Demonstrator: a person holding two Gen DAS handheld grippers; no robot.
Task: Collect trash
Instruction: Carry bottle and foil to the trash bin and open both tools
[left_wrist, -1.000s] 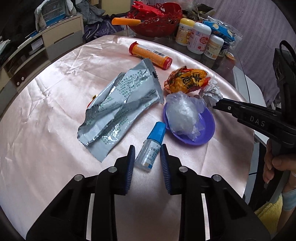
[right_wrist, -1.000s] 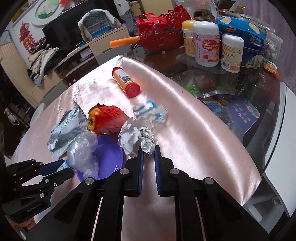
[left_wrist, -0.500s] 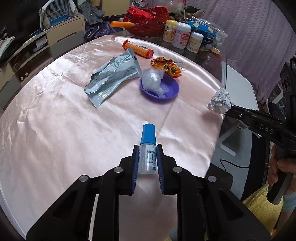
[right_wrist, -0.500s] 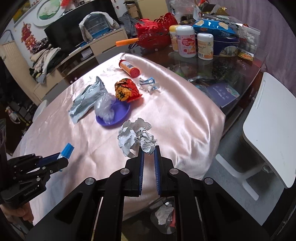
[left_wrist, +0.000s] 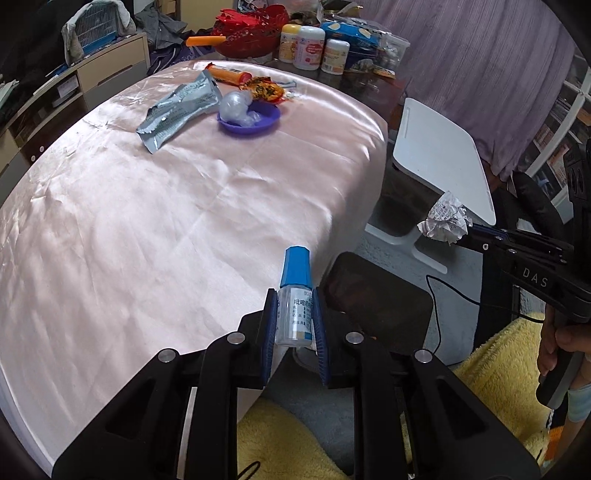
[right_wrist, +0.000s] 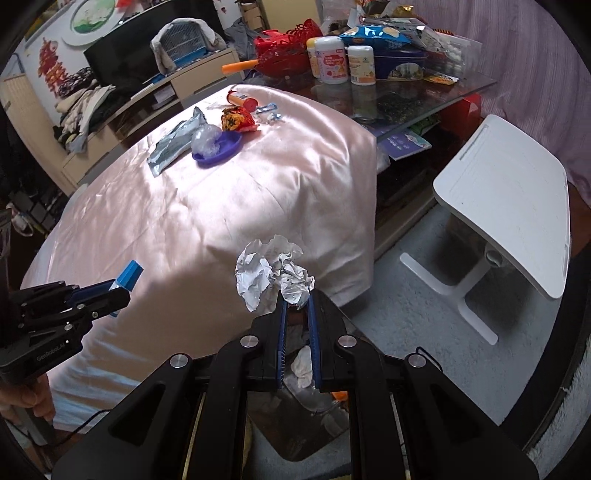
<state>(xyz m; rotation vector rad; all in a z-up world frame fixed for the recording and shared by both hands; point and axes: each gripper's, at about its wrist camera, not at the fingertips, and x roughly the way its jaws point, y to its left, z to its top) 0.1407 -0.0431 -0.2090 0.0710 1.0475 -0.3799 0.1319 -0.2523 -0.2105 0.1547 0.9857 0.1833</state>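
My left gripper (left_wrist: 294, 306) is shut on a small clear dropper bottle (left_wrist: 294, 299) with a blue cap, held past the near edge of the pink-covered table (left_wrist: 147, 229). A crumpled white paper ball (right_wrist: 271, 275) is pinched in my right gripper (right_wrist: 296, 301), which hangs over a dark trash bin (right_wrist: 306, 406) on the floor. The paper ball (left_wrist: 445, 219) and right gripper show at the right of the left wrist view; the left gripper (right_wrist: 110, 291) shows at the left of the right wrist view. A silver foil wrapper (left_wrist: 181, 107), a purple dish (left_wrist: 258, 122) with clear plastic, and an orange snack wrapper (left_wrist: 264, 90) lie far back on the table.
A dark bin (left_wrist: 376, 302) stands on the floor beside the table. A white folding stand (right_wrist: 506, 199) sits to the right on grey carpet. Bottles (right_wrist: 330, 61) and a red basket (right_wrist: 284, 51) crowd the glass table behind. An orange tube (left_wrist: 229, 75) lies far back. Yellow fabric (left_wrist: 498, 369) is below.
Both grippers have pulled back from the table's middle to beyond its near edge, carrying the bottle and the paper ball. The left gripper went from open around the bottle to shut on it.
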